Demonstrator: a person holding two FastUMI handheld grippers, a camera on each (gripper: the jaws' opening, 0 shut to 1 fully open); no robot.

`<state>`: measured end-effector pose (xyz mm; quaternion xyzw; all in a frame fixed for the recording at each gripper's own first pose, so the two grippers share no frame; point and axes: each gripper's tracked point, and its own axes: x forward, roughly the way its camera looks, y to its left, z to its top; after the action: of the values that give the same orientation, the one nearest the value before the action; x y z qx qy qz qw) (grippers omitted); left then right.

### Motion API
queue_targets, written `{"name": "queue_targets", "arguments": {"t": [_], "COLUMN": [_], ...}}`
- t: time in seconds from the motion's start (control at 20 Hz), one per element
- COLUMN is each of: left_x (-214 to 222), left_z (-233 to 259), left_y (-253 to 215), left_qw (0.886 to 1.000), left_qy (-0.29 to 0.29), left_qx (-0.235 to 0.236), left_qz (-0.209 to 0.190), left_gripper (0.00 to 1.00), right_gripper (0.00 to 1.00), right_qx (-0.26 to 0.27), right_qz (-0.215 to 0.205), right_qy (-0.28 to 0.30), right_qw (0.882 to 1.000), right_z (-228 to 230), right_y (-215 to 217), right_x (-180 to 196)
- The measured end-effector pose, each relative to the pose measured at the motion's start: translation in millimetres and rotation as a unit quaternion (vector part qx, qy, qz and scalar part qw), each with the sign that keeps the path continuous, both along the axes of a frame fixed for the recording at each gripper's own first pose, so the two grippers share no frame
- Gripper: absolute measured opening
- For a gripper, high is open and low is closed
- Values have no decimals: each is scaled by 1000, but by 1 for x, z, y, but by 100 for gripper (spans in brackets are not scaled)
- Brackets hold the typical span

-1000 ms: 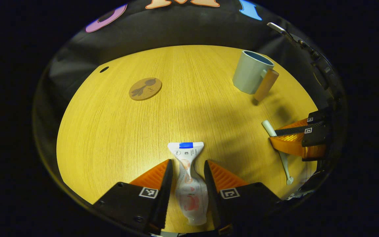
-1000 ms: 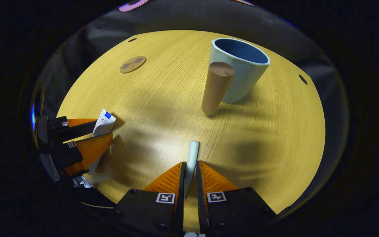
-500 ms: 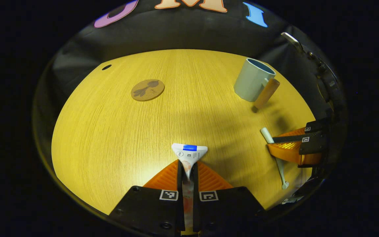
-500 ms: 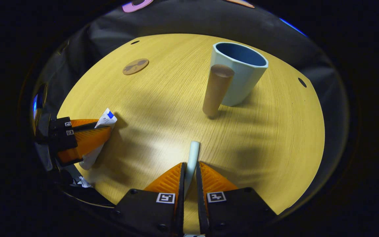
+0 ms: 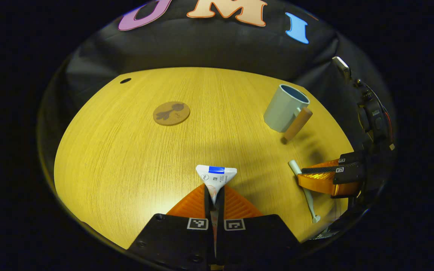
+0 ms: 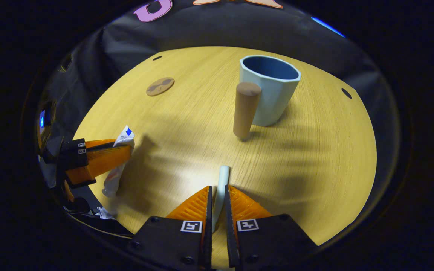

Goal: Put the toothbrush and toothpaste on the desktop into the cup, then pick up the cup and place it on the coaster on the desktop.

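Observation:
My left gripper (image 5: 214, 192) is shut on the white toothpaste tube (image 5: 216, 177), whose flat blue-striped end sticks out ahead of the fingers; the right gripper view shows that gripper (image 6: 126, 148) holding the tube (image 6: 117, 175) above the table. My right gripper (image 6: 217, 190) is shut on the pale toothbrush handle (image 6: 222, 178); the left gripper view shows it (image 5: 301, 175) with the toothbrush (image 5: 306, 195) lifted. A pale blue cup (image 6: 268, 90) with a wooden peg handle (image 6: 245, 109) stands upright ahead. The round cork coaster (image 5: 171, 113) lies far left.
The round wooden table (image 5: 126, 158) has small dark holes near its far edge (image 5: 125, 80) and at the right (image 6: 346, 93). Black cloth walls close in behind it. Open tabletop lies between the coaster and the cup.
My left gripper shut on the toothpaste tube and lifted it off the table. My right gripper rose a little with the toothbrush. The cup and coaster stayed put.

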<state>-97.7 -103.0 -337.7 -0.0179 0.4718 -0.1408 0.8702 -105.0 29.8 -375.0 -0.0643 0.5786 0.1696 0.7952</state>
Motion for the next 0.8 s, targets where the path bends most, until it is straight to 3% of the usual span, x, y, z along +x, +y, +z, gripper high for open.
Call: {"name": "queue_targets", "arguments": {"t": [0.2, 0.25, 0.5, 0.6, 0.8], "left_x": [7, 6, 7, 6, 6], "left_z": [16, 17, 17, 17, 17], "left_y": [-4, -4, -4, -3, -2], "left_qw": [1000, 1000, 1000, 1000, 1000], "left_qy": [-27, -26, -22, -19, -20], "left_qx": [-7, -7, -3, -2, 2], "left_qz": [-6, -6, -1, 1, 0], "left_gripper": [1, 1, 1, 1, 1], "right_gripper": [19, 19, 17, 45, 51], "right_qx": [23, 20, -36, -48, -73], "right_qz": [-8, -6, 13, 19, 15], "right_qy": [-42, -23, -18, -11, 11], "right_qw": [999, 1000, 999, 999, 997], "right_z": [17, 15, -3, -5, -13], "right_y": [12, 11, -7, -7, -12], "right_x": [13, 5, 2, 0, -5]}}
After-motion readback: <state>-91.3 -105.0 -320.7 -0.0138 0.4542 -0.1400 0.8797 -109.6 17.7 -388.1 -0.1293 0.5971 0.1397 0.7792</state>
